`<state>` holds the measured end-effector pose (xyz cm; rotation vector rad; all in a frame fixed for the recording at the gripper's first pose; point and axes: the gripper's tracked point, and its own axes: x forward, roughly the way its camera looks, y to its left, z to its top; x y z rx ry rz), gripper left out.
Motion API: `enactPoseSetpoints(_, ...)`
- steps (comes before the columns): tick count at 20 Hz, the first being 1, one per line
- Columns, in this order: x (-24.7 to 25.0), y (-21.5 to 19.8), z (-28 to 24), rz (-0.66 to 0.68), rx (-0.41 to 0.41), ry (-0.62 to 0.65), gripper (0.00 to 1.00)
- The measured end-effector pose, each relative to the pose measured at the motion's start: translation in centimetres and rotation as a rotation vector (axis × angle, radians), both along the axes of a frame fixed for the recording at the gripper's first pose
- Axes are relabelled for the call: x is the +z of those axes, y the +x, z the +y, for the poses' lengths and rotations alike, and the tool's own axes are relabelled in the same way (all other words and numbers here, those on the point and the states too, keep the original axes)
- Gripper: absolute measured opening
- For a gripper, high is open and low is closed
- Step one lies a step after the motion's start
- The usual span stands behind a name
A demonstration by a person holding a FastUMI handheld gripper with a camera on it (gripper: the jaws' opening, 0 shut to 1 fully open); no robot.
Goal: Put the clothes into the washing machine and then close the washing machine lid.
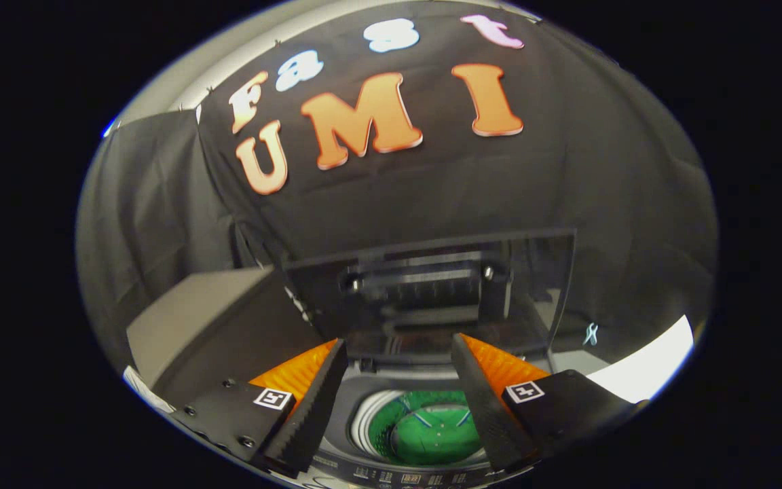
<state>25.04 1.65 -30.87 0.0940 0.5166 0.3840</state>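
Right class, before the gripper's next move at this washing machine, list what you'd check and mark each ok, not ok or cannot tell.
1. Lid raised clear of the opening: ok.
2. Drum visible between the fingers: ok.
3. Gripper open, nothing held: ok.
4. Clothes in the drum: cannot tell; something green shows inside.
5. Grey box beside the machine, clear of the fingers: ok.
6. Lid closed: not ok.

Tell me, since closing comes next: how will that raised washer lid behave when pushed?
The lid looks rigid and hinged, so it would likely swing rather than flex. Its glossy panel may be slippery. The claw is open, holding nothing.
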Motion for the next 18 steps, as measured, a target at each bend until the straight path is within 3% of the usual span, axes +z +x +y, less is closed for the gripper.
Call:
enactPoseSetpoints(5, 9.7, 5.1, -0.6, -0.135, -0.014, 0.009, 0.98)
enactPoseSetpoints(7, 11.0, 7.4, 0.0, -0.173, -0.015, -0.007, 0.98)
enactPoseSetpoints(13, 7.1, 15.3, 2.1, -0.091, -0.025, -0.076, 0.99)
enactPoseSetpoints(18, 1.1, 18.0, 2.5, 0.055, -0.079, -0.103, 0.99)
